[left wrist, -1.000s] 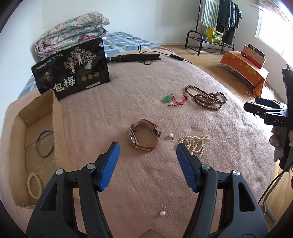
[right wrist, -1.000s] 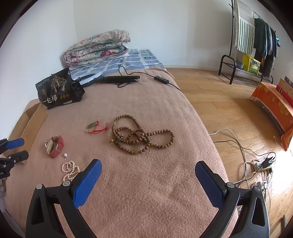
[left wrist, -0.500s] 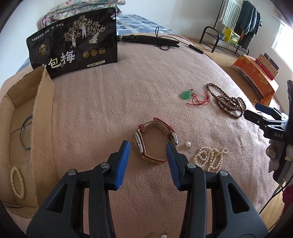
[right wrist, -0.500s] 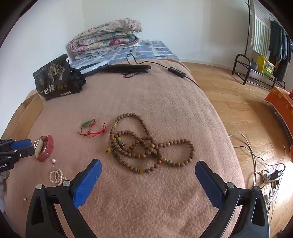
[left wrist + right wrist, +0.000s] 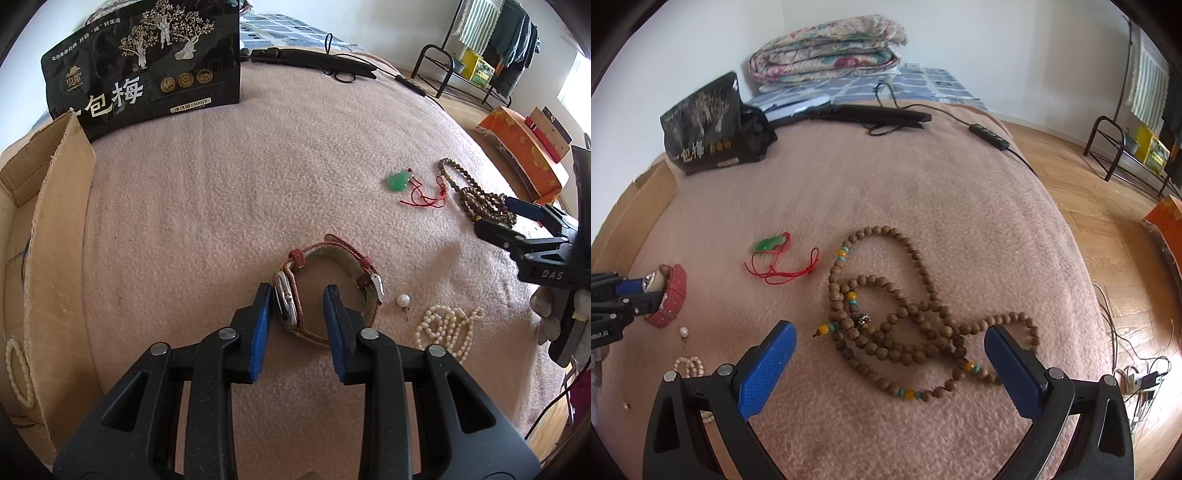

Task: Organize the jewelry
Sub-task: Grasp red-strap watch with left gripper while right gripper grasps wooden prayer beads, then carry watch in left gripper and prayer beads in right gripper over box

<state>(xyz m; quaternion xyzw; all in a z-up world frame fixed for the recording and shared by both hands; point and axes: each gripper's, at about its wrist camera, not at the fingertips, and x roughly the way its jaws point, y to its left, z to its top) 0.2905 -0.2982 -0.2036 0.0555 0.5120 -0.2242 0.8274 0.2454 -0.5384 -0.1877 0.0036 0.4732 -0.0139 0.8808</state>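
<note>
**Jaws straddled the watch**

The left gripper (image 5: 298, 295) had its jaws narrowed but still apart either side of the red-strapped watch (image 5: 325, 288) on the pink blanket (image 5: 229, 192). The right gripper (image 5: 890, 350) gaped wide over the wooden bead necklace (image 5: 905, 317).

You are facing a black pouch (image 5: 144, 70) standing near the blanket's far left corner, showing large white characters "包梅" and a small strip reading "500克"; its finer print is staying too small to read. You are also seeing "DAS" on the right gripper (image 5: 532, 225) body, and "obot.AI" showing on the left gripper (image 5: 631, 291) body.
</note>
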